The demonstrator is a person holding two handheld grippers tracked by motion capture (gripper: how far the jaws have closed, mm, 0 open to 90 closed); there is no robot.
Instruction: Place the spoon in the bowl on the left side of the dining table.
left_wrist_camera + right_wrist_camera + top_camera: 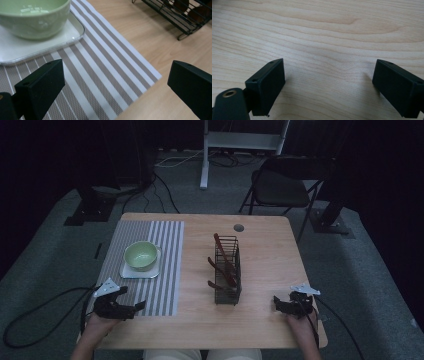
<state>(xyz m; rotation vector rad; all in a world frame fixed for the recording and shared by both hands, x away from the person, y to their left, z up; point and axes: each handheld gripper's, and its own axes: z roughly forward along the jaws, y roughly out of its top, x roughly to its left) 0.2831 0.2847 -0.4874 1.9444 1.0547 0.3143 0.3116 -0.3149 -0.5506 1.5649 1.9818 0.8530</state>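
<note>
A pale green bowl [140,255] [35,17] stands on a white square plate [131,271] [30,47], which lies on a grey striped placemat [165,270] [100,70] on the left half of the table. At mid-table a black wire rack [227,270] [175,17] holds several brown utensils [222,260]. My left gripper [134,299] [115,72] is open and empty over the placemat's near right corner, short of the plate. My right gripper [277,302] [329,72] is open and empty just above bare wood near the table's front right.
The wooden table [265,255] has a round cable hole [239,227] at its far edge. Behind it stand a dark folding chair [282,185] and a white stand [240,140]. Cables trail on the floor at the left [30,320].
</note>
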